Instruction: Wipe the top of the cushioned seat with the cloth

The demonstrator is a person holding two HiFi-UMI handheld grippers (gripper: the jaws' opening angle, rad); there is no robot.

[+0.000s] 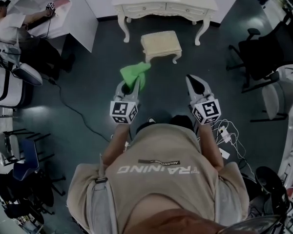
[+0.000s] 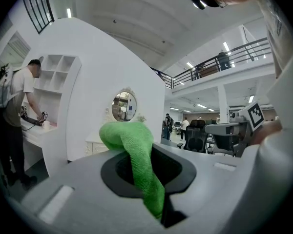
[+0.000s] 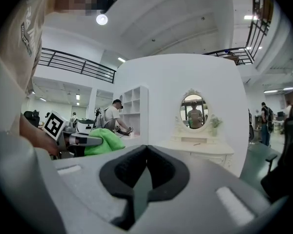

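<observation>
Head view: above person, steeply down; left gripper (image 1: 130,84) and right gripper (image 1: 194,79) near, stool (image 1: 161,44) and dresser (image 1: 164,5) ahead. Gripper views: low, close behind own jaws, level, facing mirror (image 2: 124,106) wall. All share dresser. Right gripper view catches left gripper, cloth (image 3: 101,139) at left.

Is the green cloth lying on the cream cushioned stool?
No, the green cloth hangs clamped in the left gripper; the cream cushioned stool is bare.
</observation>
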